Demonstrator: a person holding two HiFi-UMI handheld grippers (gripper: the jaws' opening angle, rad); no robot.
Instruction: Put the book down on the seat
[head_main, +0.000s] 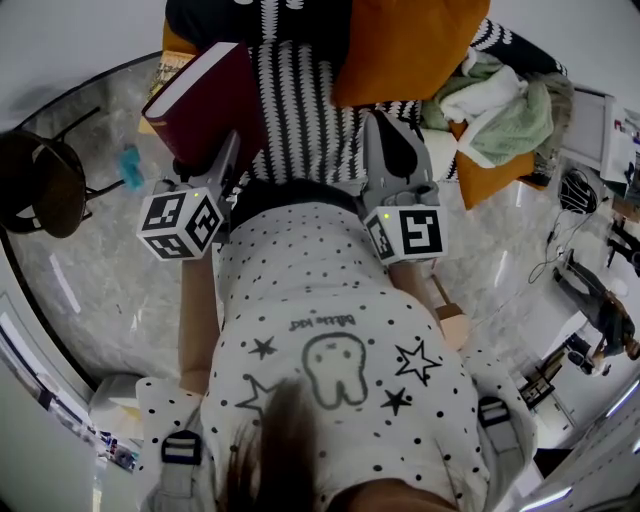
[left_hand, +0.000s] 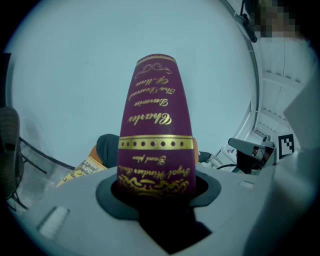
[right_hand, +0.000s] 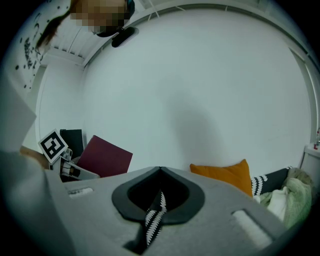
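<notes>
The left gripper (head_main: 222, 152) clamps the maroon, gold-lettered hardcover book (head_main: 205, 95) by one edge above the black-and-white striped seat (head_main: 305, 120). Tilted so, it may slip or land askew. The right gripper (right_hand: 159, 172), jaws pressed together, offers no support.

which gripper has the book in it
The left gripper: its jaws are clamped on the maroon gold-lettered book. The right gripper holds no book; only striped fabric shows at its jaws.

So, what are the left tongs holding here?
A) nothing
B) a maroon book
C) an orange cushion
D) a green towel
B: in the left gripper view the left tongs are clamped on the maroon book, whose spine with gold lettering faces the camera.
</notes>
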